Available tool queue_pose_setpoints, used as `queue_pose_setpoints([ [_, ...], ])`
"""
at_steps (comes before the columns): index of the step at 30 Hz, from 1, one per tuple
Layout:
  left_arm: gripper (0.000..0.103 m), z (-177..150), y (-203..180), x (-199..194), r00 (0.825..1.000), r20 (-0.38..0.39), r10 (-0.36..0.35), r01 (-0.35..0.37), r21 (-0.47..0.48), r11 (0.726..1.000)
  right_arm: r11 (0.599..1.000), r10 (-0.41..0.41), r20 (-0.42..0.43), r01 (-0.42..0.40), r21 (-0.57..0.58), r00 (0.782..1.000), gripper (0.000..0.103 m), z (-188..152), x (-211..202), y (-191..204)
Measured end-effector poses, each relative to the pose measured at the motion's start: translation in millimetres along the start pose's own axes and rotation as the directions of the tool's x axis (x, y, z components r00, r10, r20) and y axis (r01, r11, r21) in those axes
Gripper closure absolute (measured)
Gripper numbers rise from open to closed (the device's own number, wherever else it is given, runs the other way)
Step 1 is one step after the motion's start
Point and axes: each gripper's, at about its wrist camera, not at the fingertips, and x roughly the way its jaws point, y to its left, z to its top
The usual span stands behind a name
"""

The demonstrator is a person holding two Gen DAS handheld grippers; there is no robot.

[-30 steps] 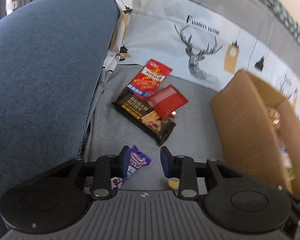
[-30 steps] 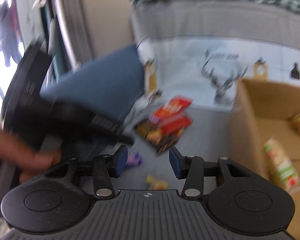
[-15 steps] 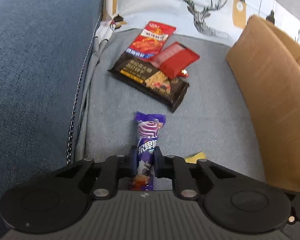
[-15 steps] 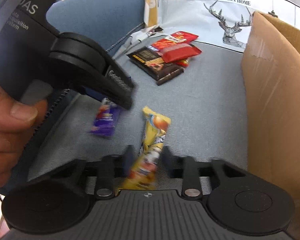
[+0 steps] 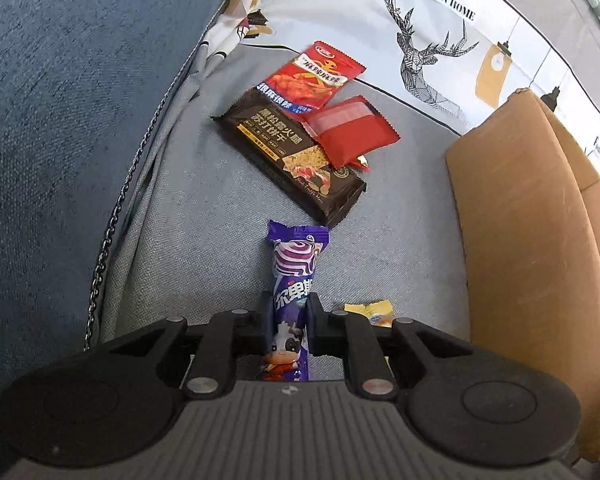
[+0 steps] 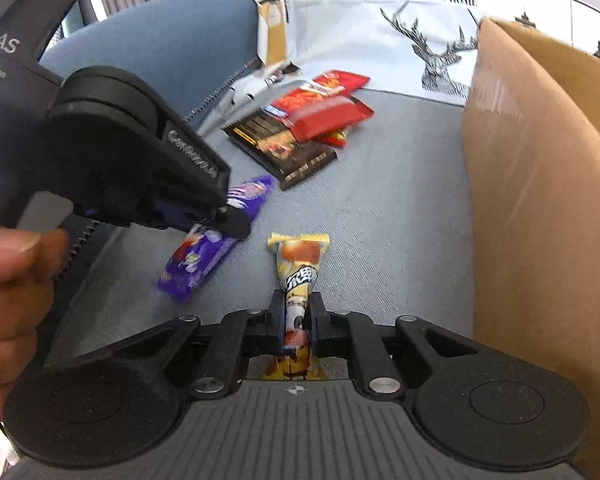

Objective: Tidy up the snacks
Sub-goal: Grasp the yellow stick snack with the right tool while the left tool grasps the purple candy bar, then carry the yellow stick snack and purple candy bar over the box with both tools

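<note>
Purple snack (image 5: pixel 291 280) is clamped in L gripper (image 5: pixel 288 316) jaws – yellow snack (image 6: pixel 298 280) clamped in R gripper (image 6: pixel 298 320) jaws, both beside cardboard box (image 6: pixel 540 200).

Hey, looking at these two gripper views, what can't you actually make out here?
- Inside of the cardboard box: left wrist view shows only its outer wall; right wrist view cuts it off at the edge.
- Yellow snack: left wrist view, mostly hidden behind the left gripper.
- Purple snack: right wrist view, motion-blurred, print unreadable.
- Small item under the red packet: only a corner shows.
</note>
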Motion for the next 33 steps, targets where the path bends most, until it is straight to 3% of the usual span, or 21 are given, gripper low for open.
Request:
queue_pose_setpoints([
  [13, 0.089, -3, -3, 3, 1.0, 0.006, 0.0, 0.0, 0.023, 1.0, 1.0, 0.0, 0.006, 0.0, -0.016, 1.0, 0.091, 5, 4, 0],
  [20, 0.089, 0, -1, -8, 0.997, 0.054, -0.058, 0.059, -0.027, 0.998, 1.0, 0.002, 0.045, -0.002, -0.004, 0.999, 0.092, 8, -5, -4],
  [25, 0.089, 4, -1, -20, 0.985, 0.114, -0.13, 0.139, -0.076, 0.987, 1.0, 0.005, 0.1, -0.004, -0.008, 0.995, 0.092, 15, -19, -4],
  [33, 0.089, 12, -6, -44, 0.956, 0.243, -0.163, 0.197, -0.12, 0.973, 1.0, 0.001, 0.199, 0.003, -0.02, 0.98, 0.092, 32, -49, -3],
])
